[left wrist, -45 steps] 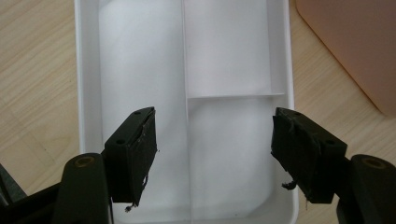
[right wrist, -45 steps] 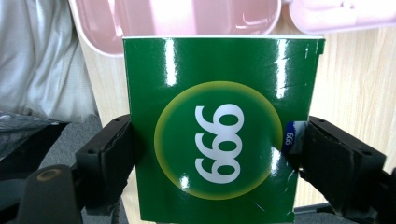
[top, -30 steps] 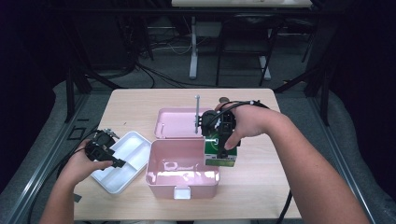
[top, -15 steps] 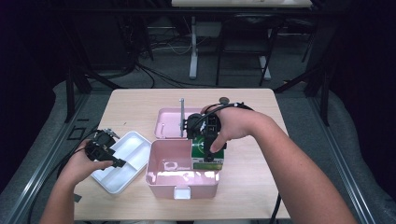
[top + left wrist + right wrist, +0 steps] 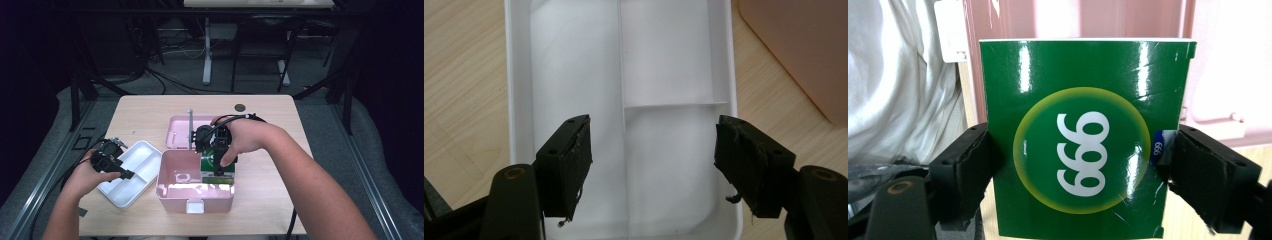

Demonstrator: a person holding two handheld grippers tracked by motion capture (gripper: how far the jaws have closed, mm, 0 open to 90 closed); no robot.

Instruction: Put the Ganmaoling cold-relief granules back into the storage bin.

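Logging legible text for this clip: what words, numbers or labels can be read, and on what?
"999", white digits in a yellow-ringed circle, seen turned upside down, on the green box held by the right hand-held gripper.
"999", tiny white digits on a blue patch at that box's side edge.
Nothing to read on the white tray or the pink case.

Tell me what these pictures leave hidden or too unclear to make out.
- Green box, right gripper view: its bottom is cut off by the frame edge.
- Pink case, high view: the hand and box cover its right part.
- Small round thing on the table, high view: too small to identify.
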